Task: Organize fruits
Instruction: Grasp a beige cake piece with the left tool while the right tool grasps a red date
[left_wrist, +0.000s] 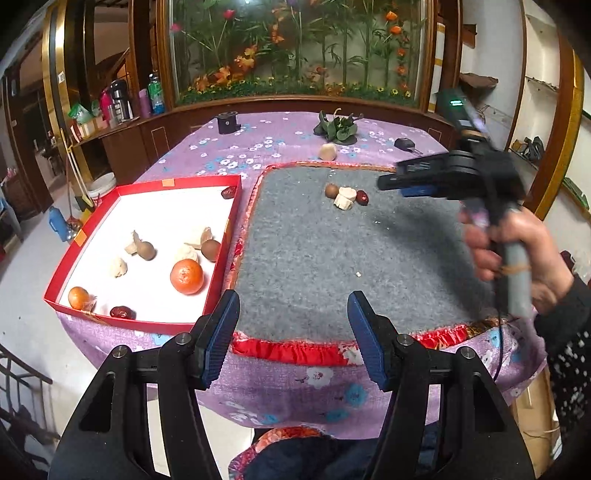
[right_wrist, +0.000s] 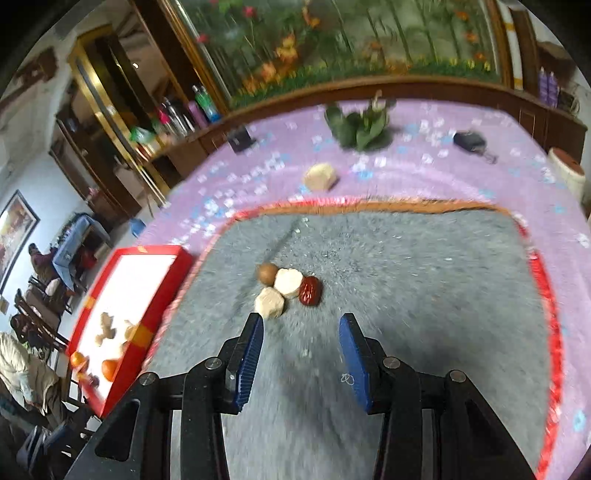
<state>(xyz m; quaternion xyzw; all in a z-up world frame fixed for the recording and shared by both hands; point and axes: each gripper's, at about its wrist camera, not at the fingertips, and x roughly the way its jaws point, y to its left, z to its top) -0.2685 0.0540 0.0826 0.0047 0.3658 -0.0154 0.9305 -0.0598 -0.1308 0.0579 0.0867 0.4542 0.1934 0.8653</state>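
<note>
Fruit sorting — red box, grey mat, both tongs spread

At left the red box (left_wrist: 221, 221) holds an orange (left_wrist: 186, 276); centre, a red date (right_wrist: 310, 290) lies on the grey mat (right_wrist: 406, 295). Left gripper (left_wrist: 293, 314) and right gripper (right_wrist: 301, 325) gape empty — nothing pinched.

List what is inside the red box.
The red box holds one big orange, a smaller orange fruit, two red dates, brown round fruits and pale chunks. Its near wall hides little.
</note>
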